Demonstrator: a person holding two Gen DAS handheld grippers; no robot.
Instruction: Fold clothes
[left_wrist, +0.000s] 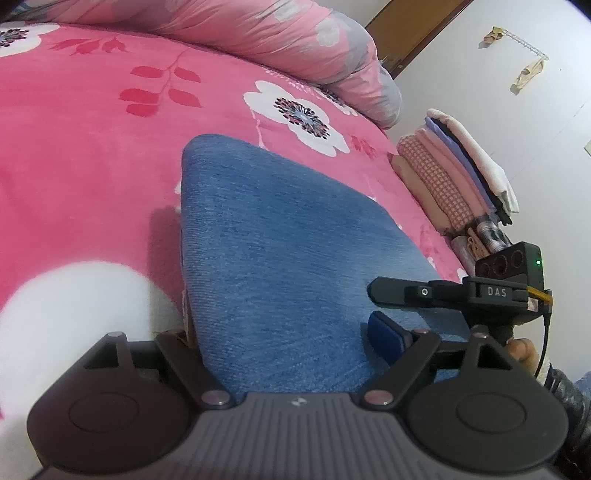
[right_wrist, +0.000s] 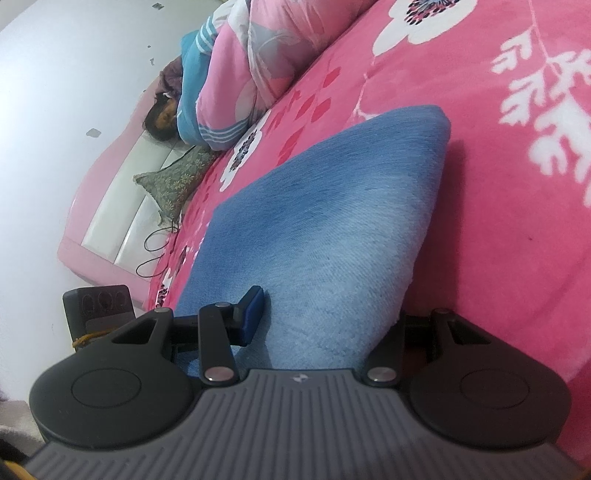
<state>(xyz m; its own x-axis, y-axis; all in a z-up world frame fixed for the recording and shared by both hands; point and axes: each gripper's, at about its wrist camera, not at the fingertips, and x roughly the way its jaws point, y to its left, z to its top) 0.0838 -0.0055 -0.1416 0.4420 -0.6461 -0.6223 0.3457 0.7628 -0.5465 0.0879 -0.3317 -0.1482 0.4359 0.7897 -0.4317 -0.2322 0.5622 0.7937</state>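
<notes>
The folded blue denim garment (left_wrist: 280, 266) lies on the pink flowered blanket (left_wrist: 92, 147), its near end between the fingers of both claws. The left claw (left_wrist: 284, 332) stands spread wide around the fold, its blue pad (left_wrist: 384, 332) beside the cloth. The right claw (right_wrist: 328, 317) pinches the same end. The denim is faded, thick, neatly layered.
</notes>
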